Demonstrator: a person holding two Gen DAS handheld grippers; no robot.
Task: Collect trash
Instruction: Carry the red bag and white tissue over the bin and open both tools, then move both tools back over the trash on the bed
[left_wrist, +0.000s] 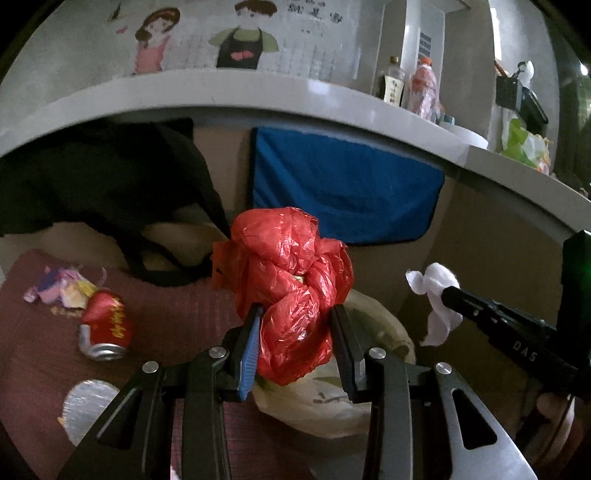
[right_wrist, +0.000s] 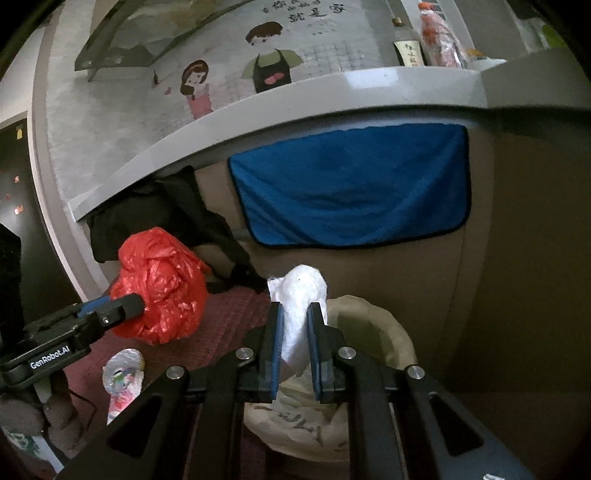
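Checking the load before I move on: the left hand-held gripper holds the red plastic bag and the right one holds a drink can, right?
Not quite. The left hand-held gripper does hold the red plastic bag, but the right hand-held gripper holds a white tissue, as the right wrist view shows. The can lies on the mat.

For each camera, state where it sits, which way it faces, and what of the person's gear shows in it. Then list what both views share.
Left wrist: sits on the left hand-held gripper, faces forward and slightly down at the red plastic bag it clamps; the right hand-held gripper shows at the right edge.
Right wrist: sits on the right hand-held gripper, faces forward and slightly down at the white tissue it pinches over a lined bin; the left hand-held gripper shows at the left edge.
Shared: red bag, tissue, blue towel, bin, grey ledge.
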